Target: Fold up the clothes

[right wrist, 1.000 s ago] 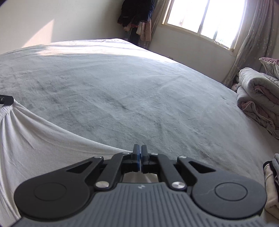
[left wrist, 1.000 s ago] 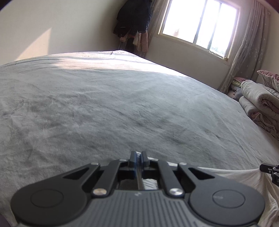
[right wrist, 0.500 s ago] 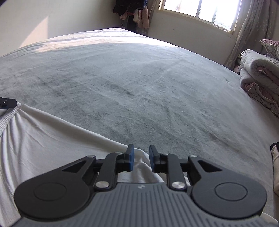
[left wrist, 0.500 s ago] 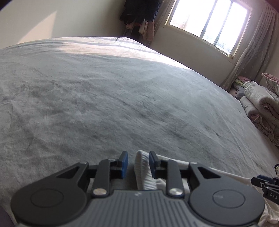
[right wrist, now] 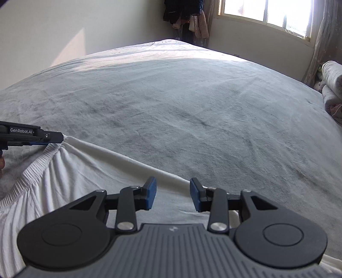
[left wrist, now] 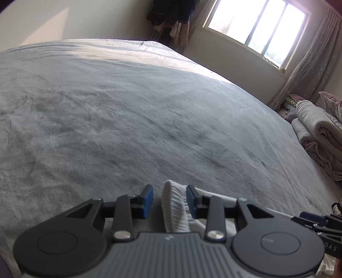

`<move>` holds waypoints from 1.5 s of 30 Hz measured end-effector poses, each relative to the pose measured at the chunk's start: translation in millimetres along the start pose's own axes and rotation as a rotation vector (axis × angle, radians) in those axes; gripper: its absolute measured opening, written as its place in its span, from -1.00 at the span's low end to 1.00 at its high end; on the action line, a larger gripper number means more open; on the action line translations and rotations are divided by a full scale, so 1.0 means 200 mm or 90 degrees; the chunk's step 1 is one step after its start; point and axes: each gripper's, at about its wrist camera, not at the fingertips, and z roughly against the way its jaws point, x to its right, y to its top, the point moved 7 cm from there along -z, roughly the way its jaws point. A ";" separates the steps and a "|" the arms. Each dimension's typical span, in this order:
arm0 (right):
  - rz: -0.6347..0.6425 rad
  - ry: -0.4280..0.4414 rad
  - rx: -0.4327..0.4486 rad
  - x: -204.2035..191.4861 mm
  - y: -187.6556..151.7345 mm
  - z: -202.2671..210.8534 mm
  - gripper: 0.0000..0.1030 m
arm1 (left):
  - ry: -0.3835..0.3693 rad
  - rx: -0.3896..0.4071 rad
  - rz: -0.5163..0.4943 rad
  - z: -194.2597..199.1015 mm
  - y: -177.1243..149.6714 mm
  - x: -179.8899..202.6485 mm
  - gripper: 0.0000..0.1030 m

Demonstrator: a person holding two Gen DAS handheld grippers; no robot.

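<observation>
A white garment [right wrist: 70, 171] lies spread flat at the near edge of a wide bed [right wrist: 181, 102] covered in a grey fleecy blanket, and the person works over it with a gripper in each hand. The left gripper [left wrist: 169, 200] sits at the garment's ribbed elastic corner; its blue pads [left wrist: 147, 200] stand apart and its jaws are opening, with a puckered fold of ribbed hem [left wrist: 174, 205] standing up between them, leaning against the right-hand pad but no longer pinched. From the other camera the same tool comes in from the left edge of the view, its tip just at the gathered corner of the cloth. The right gripper [right wrist: 172, 193] hovers over the garment's far edge further along the near side of the bed, jaws parted, pads clear of the fabric, which lies flat beneath them rather than between them. From corner to corner the far edge of the cloth runs as a straight, slightly raised line across the blanket. Sun falls through the window [left wrist: 258, 30] onto the far end of the bed; dark clothes [right wrist: 183, 15] hang in the far corner of the room, and rolled quilts [left wrist: 318, 132] are piled past the bed's right edge, beneath a pale curtain [left wrist: 310, 62].
</observation>
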 end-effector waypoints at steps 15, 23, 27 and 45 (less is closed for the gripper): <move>-0.023 0.032 -0.074 0.13 -0.12 -0.06 -0.55 | -0.011 0.030 -0.056 -0.02 -0.01 0.05 -0.86; 0.105 -0.080 0.012 0.01 -0.10 0.00 -0.92 | 0.001 0.079 -0.073 0.02 0.01 0.06 -0.90; 0.152 -0.152 0.081 -0.02 -0.09 0.02 -0.92 | 0.008 0.114 -0.085 0.05 0.02 0.08 -0.90; 0.006 -0.038 0.011 -0.01 -0.05 0.04 -0.72 | 0.033 0.074 -0.057 0.09 0.05 0.06 -0.45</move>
